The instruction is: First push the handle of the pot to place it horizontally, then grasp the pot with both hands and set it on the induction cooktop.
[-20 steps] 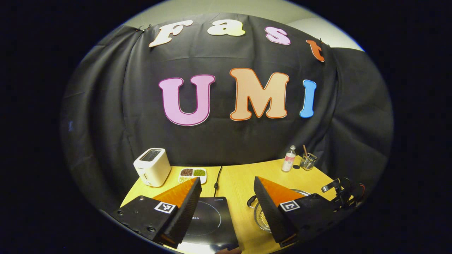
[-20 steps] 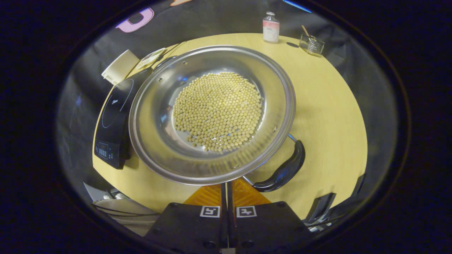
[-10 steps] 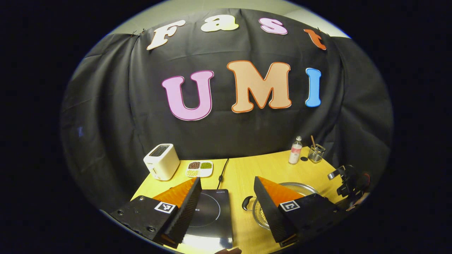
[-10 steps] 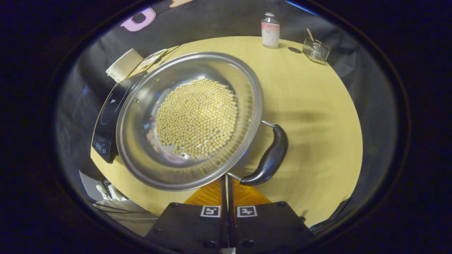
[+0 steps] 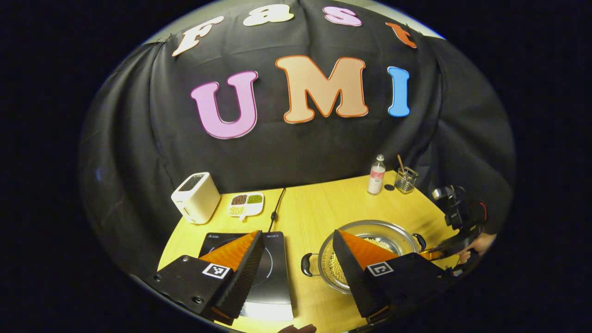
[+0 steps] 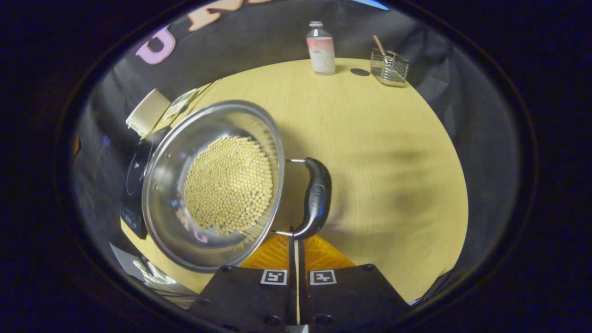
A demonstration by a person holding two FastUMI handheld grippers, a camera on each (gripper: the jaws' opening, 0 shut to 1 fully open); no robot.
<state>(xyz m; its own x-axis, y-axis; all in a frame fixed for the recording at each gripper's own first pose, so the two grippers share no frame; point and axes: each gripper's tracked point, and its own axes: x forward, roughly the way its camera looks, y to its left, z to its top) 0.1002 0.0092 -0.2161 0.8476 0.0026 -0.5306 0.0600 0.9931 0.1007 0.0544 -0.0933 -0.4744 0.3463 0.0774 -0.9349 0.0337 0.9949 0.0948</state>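
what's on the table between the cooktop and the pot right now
Nothing: in the left gripper view, bare yellow table separates the cooktop from the pot. The pot's near handle juts into that gap.

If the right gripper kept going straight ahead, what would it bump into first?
Probably the pot's black handle: the right gripper, fingers shut, points right at its near end. Whether they already touch is unclear.
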